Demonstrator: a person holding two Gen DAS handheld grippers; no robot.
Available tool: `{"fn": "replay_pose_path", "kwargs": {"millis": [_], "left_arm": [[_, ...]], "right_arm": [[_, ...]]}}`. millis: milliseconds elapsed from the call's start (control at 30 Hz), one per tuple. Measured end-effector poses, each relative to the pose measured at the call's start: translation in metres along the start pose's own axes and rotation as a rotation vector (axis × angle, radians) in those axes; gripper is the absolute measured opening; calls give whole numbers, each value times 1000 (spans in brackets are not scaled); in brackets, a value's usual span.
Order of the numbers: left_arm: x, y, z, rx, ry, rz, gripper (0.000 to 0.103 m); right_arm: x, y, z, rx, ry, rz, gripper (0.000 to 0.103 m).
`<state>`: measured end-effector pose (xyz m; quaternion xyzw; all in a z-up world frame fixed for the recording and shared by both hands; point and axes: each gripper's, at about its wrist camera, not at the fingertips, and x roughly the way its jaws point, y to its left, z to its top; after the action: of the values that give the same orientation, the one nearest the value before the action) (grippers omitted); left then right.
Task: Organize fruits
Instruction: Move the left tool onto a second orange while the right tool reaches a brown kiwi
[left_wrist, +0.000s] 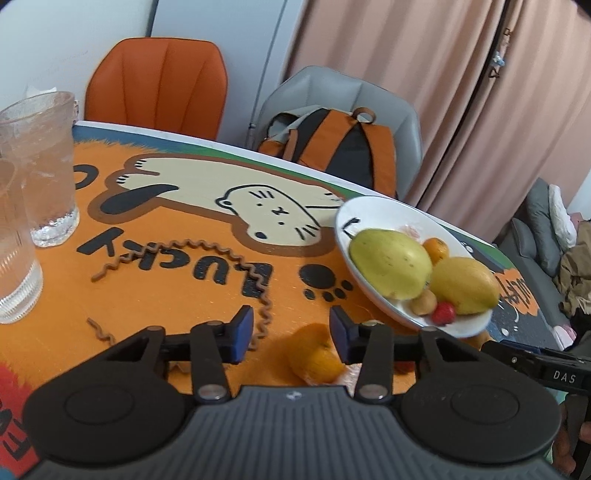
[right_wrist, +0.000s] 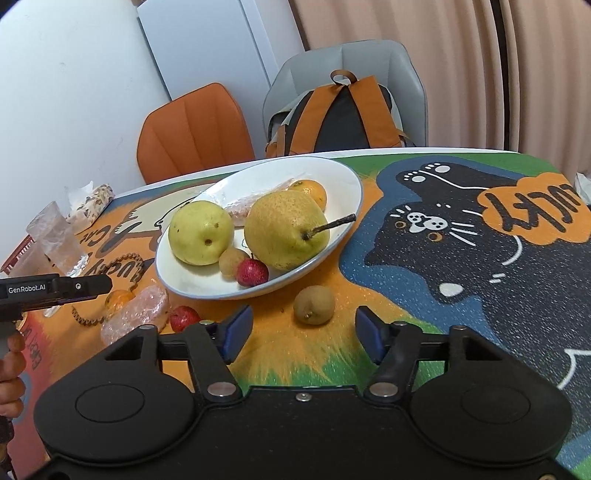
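A white plate (right_wrist: 343, 177) holds two yellow-green pears (right_wrist: 284, 229), an orange (right_wrist: 310, 190), a small brown fruit (right_wrist: 232, 260), a red fruit (right_wrist: 252, 272) and a wrapped snack. It also shows in the left wrist view (left_wrist: 347, 221). My right gripper (right_wrist: 303, 332) is open just above the table, right behind a loose brown fruit (right_wrist: 314, 304). My left gripper (left_wrist: 291, 332) is open above a loose orange (left_wrist: 314, 354), which lies between its fingers. A red fruit (right_wrist: 183, 317) and a wrapped pink snack (right_wrist: 136, 314) lie left of the plate.
Two glasses (left_wrist: 40, 166) stand at the table's left. A brown coiled cord (left_wrist: 192, 254) lies on the cat-print mat. An orange chair (left_wrist: 159, 81) and a grey chair with a backpack (left_wrist: 340, 144) stand behind the table.
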<state>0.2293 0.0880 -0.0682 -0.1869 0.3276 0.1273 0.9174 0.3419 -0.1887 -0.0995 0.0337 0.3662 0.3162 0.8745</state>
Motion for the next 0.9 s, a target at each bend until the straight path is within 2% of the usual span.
{"fn": "replay_pose_path", "kwargs": {"millis": [333,667,700,833,900], "left_arm": [[14,3,5,-3,21,-3,42],[16,-12,-4,21,37,-72,43],[17,-14,-5,28,42,-83,43],[17,-17,-12,31,63,-99,44],[18,-18,-16,38,78,-92,42]], "right_arm": [[18,2,6,-9,25,-8,55],[22,7,5,-46,29,-26,54],[22,8,5,-47,28,-24,53],[21,7,5,-32,36,15,34],[22,10,4,-38,38,17,32]]}}
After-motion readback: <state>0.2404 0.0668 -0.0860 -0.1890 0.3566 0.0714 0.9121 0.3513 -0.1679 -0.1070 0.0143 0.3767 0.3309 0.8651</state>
